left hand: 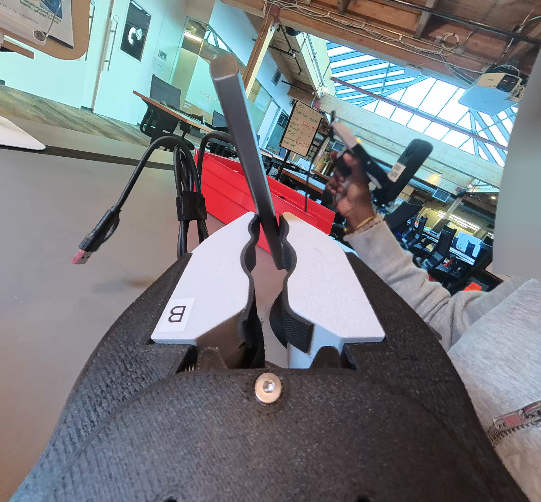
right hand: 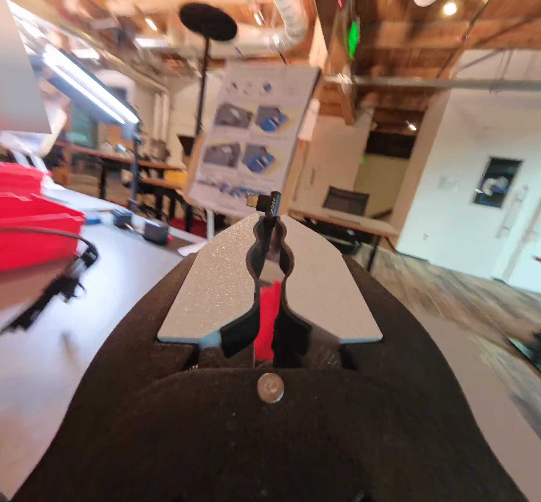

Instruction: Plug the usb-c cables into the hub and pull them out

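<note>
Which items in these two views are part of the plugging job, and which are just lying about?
In the job:
- hub, clamped in the left gripper
- right-angle USB-C plug, clamped in the right gripper

Lying about:
- red bin
- bundled black cable with a free USB-A end
- instruction poster
- whiteboard

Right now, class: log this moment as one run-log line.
left gripper: shut on hub, raised | right gripper: shut on usb-c cable, plug free | state: unplugged, apart
</note>
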A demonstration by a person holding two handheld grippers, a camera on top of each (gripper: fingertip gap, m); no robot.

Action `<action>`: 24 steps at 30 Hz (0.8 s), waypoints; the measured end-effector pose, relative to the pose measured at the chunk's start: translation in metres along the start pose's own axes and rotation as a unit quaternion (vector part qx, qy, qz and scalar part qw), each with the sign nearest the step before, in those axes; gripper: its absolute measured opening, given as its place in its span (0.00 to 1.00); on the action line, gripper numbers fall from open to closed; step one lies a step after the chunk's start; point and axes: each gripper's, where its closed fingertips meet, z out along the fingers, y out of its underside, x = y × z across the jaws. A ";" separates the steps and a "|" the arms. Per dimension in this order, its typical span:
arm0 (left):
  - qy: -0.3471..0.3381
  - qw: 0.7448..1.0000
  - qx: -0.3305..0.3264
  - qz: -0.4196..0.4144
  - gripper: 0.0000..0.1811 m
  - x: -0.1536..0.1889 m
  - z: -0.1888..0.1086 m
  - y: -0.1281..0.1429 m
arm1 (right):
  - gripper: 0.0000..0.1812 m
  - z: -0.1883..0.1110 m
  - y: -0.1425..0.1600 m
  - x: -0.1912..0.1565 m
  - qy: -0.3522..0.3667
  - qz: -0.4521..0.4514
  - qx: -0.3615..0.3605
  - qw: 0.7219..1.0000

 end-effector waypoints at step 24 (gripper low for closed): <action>0.000 1.000 -0.003 0.002 0.07 0.000 0.001 0.001 | 0.32 -0.087 0.148 0.044 0.140 0.000 -0.462 0.876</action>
